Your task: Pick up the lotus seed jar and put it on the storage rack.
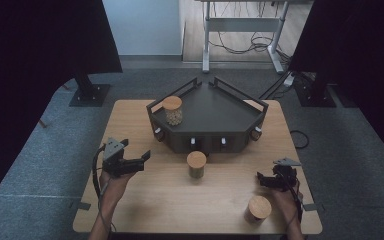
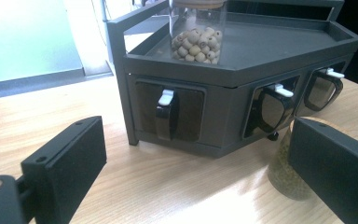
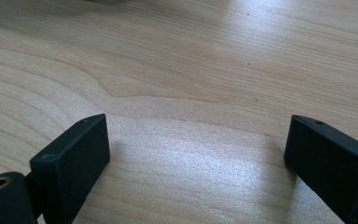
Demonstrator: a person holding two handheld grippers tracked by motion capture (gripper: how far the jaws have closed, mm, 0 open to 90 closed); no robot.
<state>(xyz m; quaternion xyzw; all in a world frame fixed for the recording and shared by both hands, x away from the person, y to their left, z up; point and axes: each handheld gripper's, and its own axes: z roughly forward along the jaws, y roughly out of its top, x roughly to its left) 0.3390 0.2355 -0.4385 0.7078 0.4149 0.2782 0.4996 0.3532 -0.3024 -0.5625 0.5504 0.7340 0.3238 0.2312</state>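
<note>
Standing upright on the counter (image 1: 145, 197), the middle jar (image 1: 196, 164) sits just near of the dark rack (image 1: 207, 120), in front of its two centre drawers. It has a wooden lid and holds greenish-brown contents. In the left gripper view the same jar (image 2: 286, 175) appears low at the right, partly hidden behind the right finger (image 2: 338, 170), so it lies off to that finger's side and not between the pair. No finger touches it.

The left gripper (image 1: 130, 162), held in the person's left hand (image 1: 111, 182), is to the left of this jar and apart from it, pointing towards the rack. Its fingers stand wide apart with nothing between them.

The right gripper (image 1: 267, 180) is at the near right of the counter, to the right of the middle jar and well apart from it. Seen along its own fingers, both are spread wide over bare wood (image 3: 191, 116) and clamp nothing.

A second jar (image 1: 258, 208) with a wooden lid stands at the near right edge, just beside the right hand (image 1: 286, 197). A third jar (image 1: 173, 110), filled with pale beads, stands on the rack's top at its left side. The rack front carries drawers with white-tipped handles (image 2: 166, 98), all closed as far as can be seen.
</note>
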